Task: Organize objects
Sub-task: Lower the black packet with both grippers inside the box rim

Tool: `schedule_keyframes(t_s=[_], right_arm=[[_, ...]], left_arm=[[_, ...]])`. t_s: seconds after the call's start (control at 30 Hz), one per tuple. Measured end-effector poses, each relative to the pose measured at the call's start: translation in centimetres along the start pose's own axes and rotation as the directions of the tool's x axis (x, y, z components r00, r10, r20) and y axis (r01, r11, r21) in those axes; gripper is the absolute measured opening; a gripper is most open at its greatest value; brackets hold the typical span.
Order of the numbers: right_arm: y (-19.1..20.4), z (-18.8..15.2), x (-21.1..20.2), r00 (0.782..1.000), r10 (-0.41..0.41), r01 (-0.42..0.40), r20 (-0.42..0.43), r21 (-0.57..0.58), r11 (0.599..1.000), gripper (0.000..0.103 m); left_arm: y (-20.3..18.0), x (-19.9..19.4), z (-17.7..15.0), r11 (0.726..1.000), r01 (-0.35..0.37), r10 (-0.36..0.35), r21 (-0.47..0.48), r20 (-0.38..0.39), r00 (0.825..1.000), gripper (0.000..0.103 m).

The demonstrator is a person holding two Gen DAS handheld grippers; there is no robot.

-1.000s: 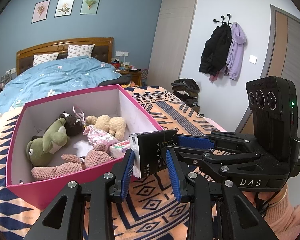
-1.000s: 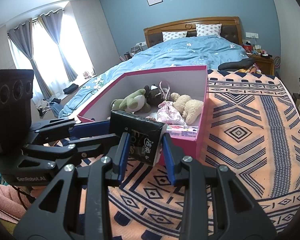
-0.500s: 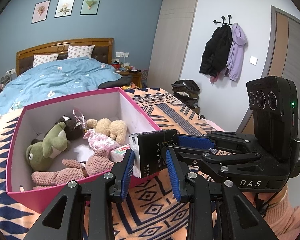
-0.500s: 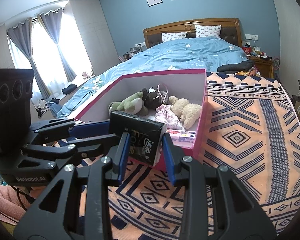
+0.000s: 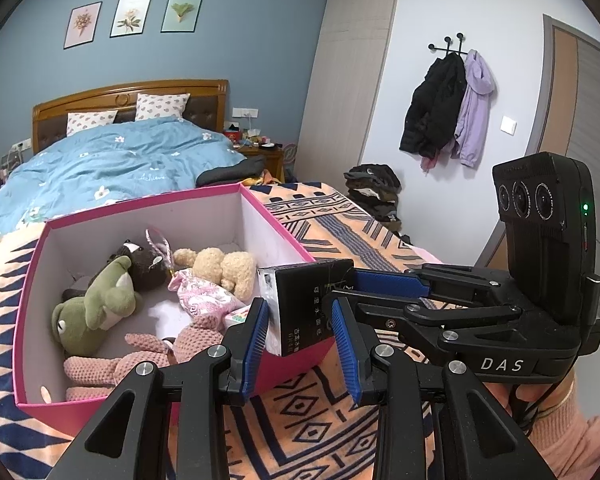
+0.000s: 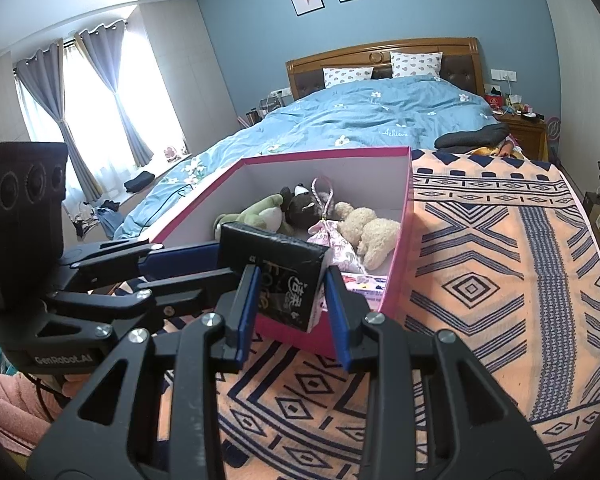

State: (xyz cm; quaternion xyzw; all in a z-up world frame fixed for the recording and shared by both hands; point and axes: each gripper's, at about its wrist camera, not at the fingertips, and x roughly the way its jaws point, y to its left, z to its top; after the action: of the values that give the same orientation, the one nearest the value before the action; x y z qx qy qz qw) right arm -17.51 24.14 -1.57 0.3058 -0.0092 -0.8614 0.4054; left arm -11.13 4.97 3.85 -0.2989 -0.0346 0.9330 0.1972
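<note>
Both claws grasp one black carton together: we see the left claw with its blue pads on one end of the black carton, and the right claw clamped on the other end. From the right wrist view the carton shows white printed characters on its dark face. We hold it in the air just at the near corner of the pink box, which lies on a patterned orange blanket at the foot of the bed. Inside the box we see a green frog toy, a dark plush animal, a beige teddy bear, a pink knitted toy and a pink printed pouch — all lying close together on the white bottom.
</note>
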Motion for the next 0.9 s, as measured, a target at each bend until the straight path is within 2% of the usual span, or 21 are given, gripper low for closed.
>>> schedule_keyframes(t_s=[0.9], right_arm=[[-0.9, 0.8, 2.3, 0.999, -0.019, 0.019, -0.049, -0.006, 1.000, 0.036]], left_arm=[[2.1, 2.0, 0.2, 0.997, 0.023, -0.025, -0.067, -0.035, 0.999, 0.032]])
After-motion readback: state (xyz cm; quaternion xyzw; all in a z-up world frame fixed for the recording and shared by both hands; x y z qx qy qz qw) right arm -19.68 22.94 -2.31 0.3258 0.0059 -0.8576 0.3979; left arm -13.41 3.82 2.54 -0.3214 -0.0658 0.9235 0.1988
